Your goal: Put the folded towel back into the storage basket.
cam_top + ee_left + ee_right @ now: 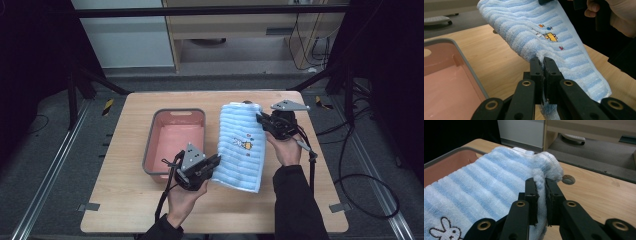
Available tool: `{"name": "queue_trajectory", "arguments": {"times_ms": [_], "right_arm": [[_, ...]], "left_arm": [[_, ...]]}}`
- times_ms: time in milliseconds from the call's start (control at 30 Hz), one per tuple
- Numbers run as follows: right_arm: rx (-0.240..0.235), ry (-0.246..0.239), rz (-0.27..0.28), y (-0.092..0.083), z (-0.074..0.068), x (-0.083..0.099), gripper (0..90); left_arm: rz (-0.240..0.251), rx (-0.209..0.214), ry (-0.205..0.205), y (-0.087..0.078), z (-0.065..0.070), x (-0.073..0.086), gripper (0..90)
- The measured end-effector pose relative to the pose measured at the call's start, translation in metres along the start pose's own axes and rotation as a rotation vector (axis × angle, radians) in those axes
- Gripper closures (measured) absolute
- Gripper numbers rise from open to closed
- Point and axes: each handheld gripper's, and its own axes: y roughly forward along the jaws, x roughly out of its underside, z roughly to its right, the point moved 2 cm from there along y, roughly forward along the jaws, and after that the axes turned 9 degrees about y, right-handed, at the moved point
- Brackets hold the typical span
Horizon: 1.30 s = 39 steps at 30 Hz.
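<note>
A blue and white striped towel [242, 145] with a little bunny picture lies stretched out on the wooden table [125, 200], just to the right of a pink bin [199, 116]; its long way runs from the far side of the table toward the person. The left gripper [212, 162] pinches the towel's left edge near the close end; in the left gripper view its jaws are pressed together with fluffy cloth squeezed between them. The right gripper [262, 120] pinches the right edge near the far end; in the right gripper view a bunched fold of towel sits tight between its jaws. So the towel hangs between the two grippers, one at each end of its long way, held a bit off the table. The bin is on the left, so the left gripper is the nearer one to it; the right gripper is well apart from it; I think the towel would have to travel left to go in the bin.
</note>
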Motion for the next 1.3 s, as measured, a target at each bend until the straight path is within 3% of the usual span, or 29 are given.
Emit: {"name": "queue_trajectory", "arguments": {"times_ms": [633,1300], "right_arm": [[-0.028,-0.026,0.046,0.013,-0.028,-0.039,82.0],[-0.077,-0.052,0.069,0.04,-0.064,-0.064,82.1]], "left_arm": [[0.063,-0.043,-0.008,-0.024,-0.028,-0.018,86.7],[0.094,-0.108,-0.025,-0.05,-0.059,-0.018,86.7]]}}
